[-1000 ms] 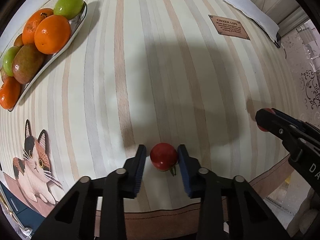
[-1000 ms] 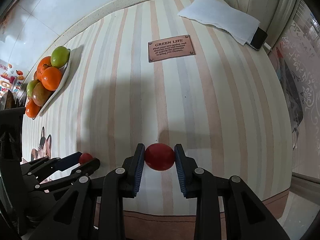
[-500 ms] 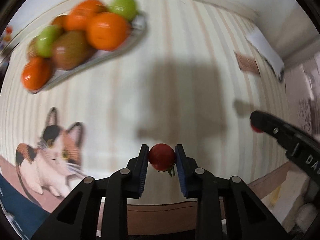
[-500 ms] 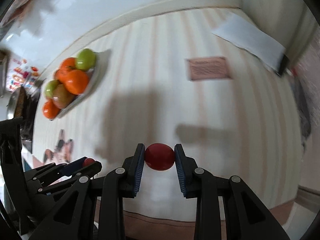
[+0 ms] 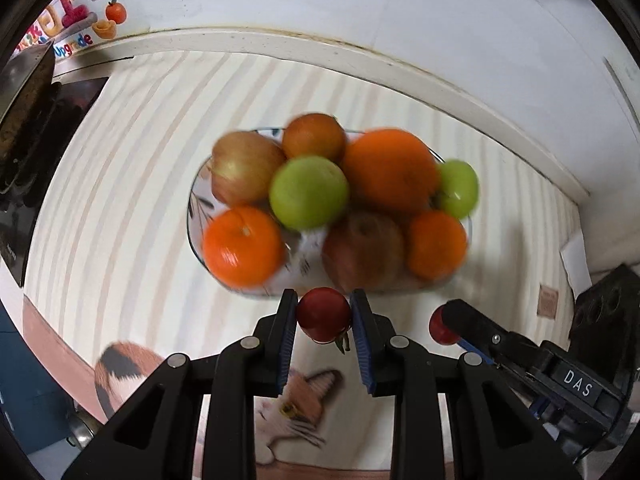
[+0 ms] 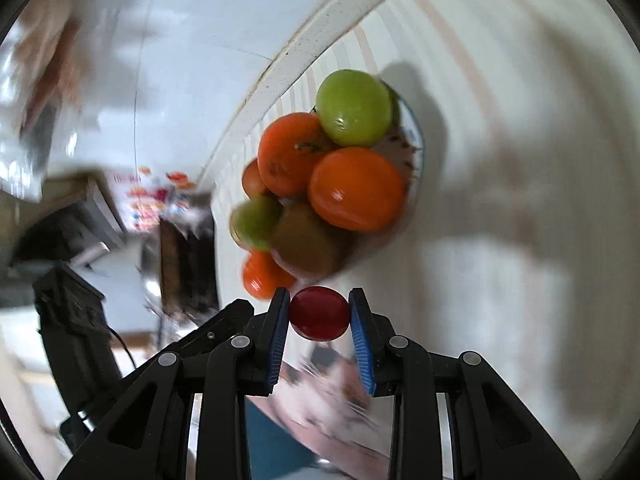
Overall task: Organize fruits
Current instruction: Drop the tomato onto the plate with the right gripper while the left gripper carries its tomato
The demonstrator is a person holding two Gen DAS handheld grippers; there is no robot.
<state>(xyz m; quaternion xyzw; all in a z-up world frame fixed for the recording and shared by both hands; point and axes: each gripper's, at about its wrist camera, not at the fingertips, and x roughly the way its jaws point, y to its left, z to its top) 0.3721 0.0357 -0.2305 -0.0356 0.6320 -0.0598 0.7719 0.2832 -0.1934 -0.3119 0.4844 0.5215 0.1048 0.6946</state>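
Left tool (image 5: pixel 323 316) first: its two blue pads are pinching a small red fruit (image 5: pixel 323 314), green stem poking out underneath, and it hangs right at the 6 o'clock rim of the fruit plate (image 5: pixel 195 216). That plate sits out on the striped table (image 5: pixel 120 184) and it is already crowded: a reddish apple (image 5: pixel 245 168) at 10 o'clock, a green apple (image 5: pixel 308 192) dead centre, a big orange (image 5: pixel 390 170) at 1 o'clock, a second green one (image 5: pixel 458 188) at 3 o'clock, more oranges at 8 (image 5: pixel 242 245) and 4 (image 5: pixel 436 244), and a dull red apple (image 5: pixel 362 252) at 6. Most of the sorting looks done, then, going by that heap (blurred, but the colours read plainly). Over to the right tool (image 6: pixel 319 314), and it is the same story: pads clamped on a second small red fruit (image 6: pixel 319 313), held up in the air just short of the near edge of the plate, which from this side shows up at 12 o'clock. In the left view the right tool (image 5: pixel 442 322) comes in at 4 o'clock with its red load showing at the tip, just beside the left one. So what is left, as I judge it, is the last stretch: two red fruits to be set down among the pile, neither yet touching plate or fruit. The open spot is slim, a pale patch of plate around 6 to 7 o'clock between the orange and the dull apple, so the drop will want care or something could roll off. Nothing else loose shows on the table.
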